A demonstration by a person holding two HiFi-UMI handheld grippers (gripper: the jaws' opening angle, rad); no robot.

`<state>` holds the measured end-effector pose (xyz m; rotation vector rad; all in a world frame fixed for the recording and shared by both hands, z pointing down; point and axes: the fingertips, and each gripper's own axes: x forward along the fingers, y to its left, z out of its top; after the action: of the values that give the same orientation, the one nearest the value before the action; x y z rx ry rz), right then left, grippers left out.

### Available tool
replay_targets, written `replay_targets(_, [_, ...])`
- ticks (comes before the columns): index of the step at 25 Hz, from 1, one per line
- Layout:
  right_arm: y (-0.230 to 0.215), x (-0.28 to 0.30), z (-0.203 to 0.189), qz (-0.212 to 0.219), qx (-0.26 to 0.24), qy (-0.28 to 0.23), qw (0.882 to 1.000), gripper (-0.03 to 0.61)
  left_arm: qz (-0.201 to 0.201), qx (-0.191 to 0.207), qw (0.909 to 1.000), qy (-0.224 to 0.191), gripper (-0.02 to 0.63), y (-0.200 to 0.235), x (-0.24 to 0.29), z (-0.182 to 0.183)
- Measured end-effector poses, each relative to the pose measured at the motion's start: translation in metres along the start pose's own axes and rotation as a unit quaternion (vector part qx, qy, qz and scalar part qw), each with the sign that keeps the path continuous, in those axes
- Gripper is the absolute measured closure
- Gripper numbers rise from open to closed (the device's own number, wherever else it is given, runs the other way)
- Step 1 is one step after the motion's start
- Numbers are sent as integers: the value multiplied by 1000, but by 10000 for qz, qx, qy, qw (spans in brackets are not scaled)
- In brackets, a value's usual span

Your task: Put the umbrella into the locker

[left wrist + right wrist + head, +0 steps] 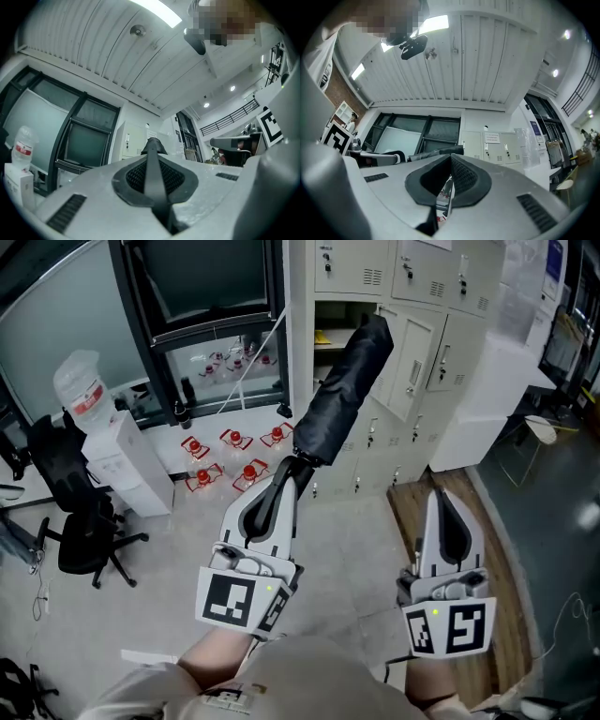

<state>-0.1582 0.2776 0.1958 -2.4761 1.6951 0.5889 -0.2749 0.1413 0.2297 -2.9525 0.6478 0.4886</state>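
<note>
Clamping a furled black umbrella (345,390), left tool (288,468) points up; right tool (440,495) sits closed

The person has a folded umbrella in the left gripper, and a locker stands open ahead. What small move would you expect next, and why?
Probably easing the left gripper forward, so that the umbrella goes tip first into the open locker. The fingers are shut on the umbrella's handle end, the umbrella points up towards that compartment, and the door is swung aside, so nothing seems to block the way.
</note>
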Motion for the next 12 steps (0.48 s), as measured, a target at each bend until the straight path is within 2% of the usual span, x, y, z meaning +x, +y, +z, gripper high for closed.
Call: replay_targets(12, [-27,-21,-15,123,157,64,9998,572,118,34,9999,-30,603,-29,-2,-7])
